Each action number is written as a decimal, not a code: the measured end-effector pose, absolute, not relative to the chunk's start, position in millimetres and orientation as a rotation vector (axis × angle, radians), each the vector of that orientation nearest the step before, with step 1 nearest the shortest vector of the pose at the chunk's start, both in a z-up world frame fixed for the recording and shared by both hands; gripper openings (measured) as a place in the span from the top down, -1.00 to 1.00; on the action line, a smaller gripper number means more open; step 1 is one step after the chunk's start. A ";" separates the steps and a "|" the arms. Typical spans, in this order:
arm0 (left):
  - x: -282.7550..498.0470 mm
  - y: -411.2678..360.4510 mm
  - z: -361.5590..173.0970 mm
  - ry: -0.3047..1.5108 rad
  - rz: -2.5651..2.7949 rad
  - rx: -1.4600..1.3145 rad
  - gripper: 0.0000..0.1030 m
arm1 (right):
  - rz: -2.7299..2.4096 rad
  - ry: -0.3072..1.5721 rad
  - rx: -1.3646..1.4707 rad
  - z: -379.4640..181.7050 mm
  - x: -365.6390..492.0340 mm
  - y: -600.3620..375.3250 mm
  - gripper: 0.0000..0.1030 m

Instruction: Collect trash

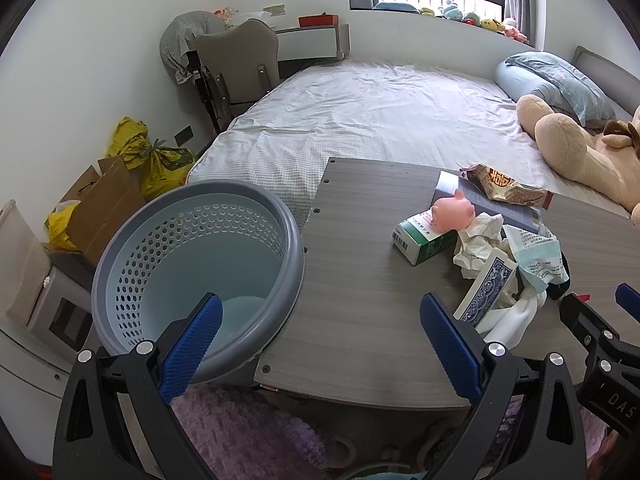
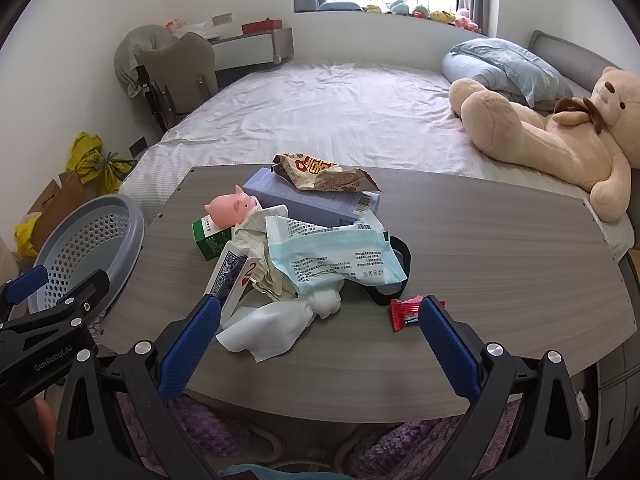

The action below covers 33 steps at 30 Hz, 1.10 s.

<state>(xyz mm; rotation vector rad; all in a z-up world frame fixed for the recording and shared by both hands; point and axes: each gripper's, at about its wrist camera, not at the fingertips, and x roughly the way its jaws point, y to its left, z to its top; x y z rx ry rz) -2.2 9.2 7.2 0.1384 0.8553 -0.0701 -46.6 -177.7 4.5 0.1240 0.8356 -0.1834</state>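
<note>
A pile of trash lies on the grey wooden table (image 2: pixel 480 248): a white tissue (image 2: pixel 272 326), a teal and white plastic wrapper (image 2: pixel 336 252), crumpled paper (image 1: pixel 478 240), a snack bag (image 2: pixel 320 172) and a red candy wrapper (image 2: pixel 408 312). A grey-blue perforated bin (image 1: pixel 192 264) stands at the table's left edge and also shows in the right wrist view (image 2: pixel 92 240). My left gripper (image 1: pixel 320 344) is open and empty, between the bin and the pile. My right gripper (image 2: pixel 318 336) is open and empty, just in front of the tissue.
In the pile are also a pink pig toy (image 2: pixel 234 208), a green box (image 2: pixel 212 238), playing cards (image 2: pixel 234 276), a purple box (image 2: pixel 316 200) and a black strap (image 2: pixel 400 256). A bed (image 2: pixel 340 112) with a teddy bear (image 2: pixel 560 132) lies behind. Cardboard and yellow bags (image 1: pixel 156 156) stand at left.
</note>
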 end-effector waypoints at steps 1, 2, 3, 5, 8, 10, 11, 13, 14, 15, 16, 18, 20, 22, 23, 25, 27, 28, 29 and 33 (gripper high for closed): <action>-2.3 11.0 9.1 0.854 -0.070 0.138 -0.84 | -0.183 0.834 0.125 4.7 -46.7 -177.2 -0.88; -3.3 12.0 10.0 0.853 -0.069 0.137 -0.84 | -0.182 0.833 0.126 4.9 -46.9 -176.9 -0.88; -4.7 14.1 11.8 0.851 -0.068 0.135 -0.84 | -0.180 0.832 0.127 5.3 -47.2 -176.7 -0.88; -9.5 17.2 13.6 0.845 -0.062 0.133 -0.84 | -0.180 0.829 0.126 5.9 -48.1 -176.3 -0.88; -9.8 14.9 12.3 0.844 -0.058 0.135 -0.84 | -0.178 0.825 0.126 7.5 -49.4 -175.8 -0.88; -9.7 14.2 11.8 0.843 -0.056 0.137 -0.84 | -0.176 0.823 0.126 8.5 -50.6 -175.9 -0.88; -9.6 14.2 12.0 0.842 -0.055 0.137 -0.84 | -0.176 0.823 0.125 8.8 -50.4 -175.1 -0.88; -9.7 13.4 11.4 0.841 -0.055 0.136 -0.84 | -0.176 0.822 0.123 9.4 -50.5 -174.4 -0.88; -9.7 13.5 11.5 0.841 -0.054 0.137 -0.84 | -0.175 0.821 0.123 9.9 -51.2 -174.3 -0.88; -10.2 13.5 11.7 0.839 -0.054 0.137 -0.84 | -0.175 0.820 0.123 10.0 -51.3 -174.5 -0.88; -10.0 12.7 11.4 0.839 -0.053 0.137 -0.84 | -0.175 0.819 0.123 10.2 -51.3 -174.4 -0.88; -10.3 12.5 11.4 0.838 -0.052 0.138 -0.84 | -0.176 0.820 0.123 9.7 -50.9 -174.5 -0.88; -10.3 12.7 11.4 0.838 -0.052 0.137 -0.84 | -0.175 0.820 0.124 9.9 -50.8 -174.9 -0.88; -10.4 13.1 11.5 0.839 -0.052 0.136 -0.84 | -0.175 0.819 0.124 10.3 -51.0 -174.7 -0.88; -10.6 13.0 11.6 0.838 -0.053 0.137 -0.84 | -0.175 0.819 0.124 10.3 -51.0 -174.8 -0.88; -10.6 13.2 11.4 0.838 -0.053 0.136 -0.84 | -0.176 0.817 0.125 10.7 -51.0 -175.2 -0.88; -10.8 13.5 11.9 0.837 -0.053 0.137 -0.84 | -0.176 0.817 0.127 11.0 -51.1 -175.7 -0.88; -10.8 13.5 11.9 0.837 -0.054 0.136 -0.84 | -0.176 0.817 0.127 11.0 -51.0 -175.7 -0.88; -10.9 13.6 12.0 0.836 -0.054 0.137 -0.84 | -0.176 0.817 0.126 11.0 -51.1 -175.7 -0.88; -11.2 13.4 12.0 0.836 -0.053 0.136 -0.84 | -0.176 0.817 0.125 11.0 -51.0 -175.7 -0.88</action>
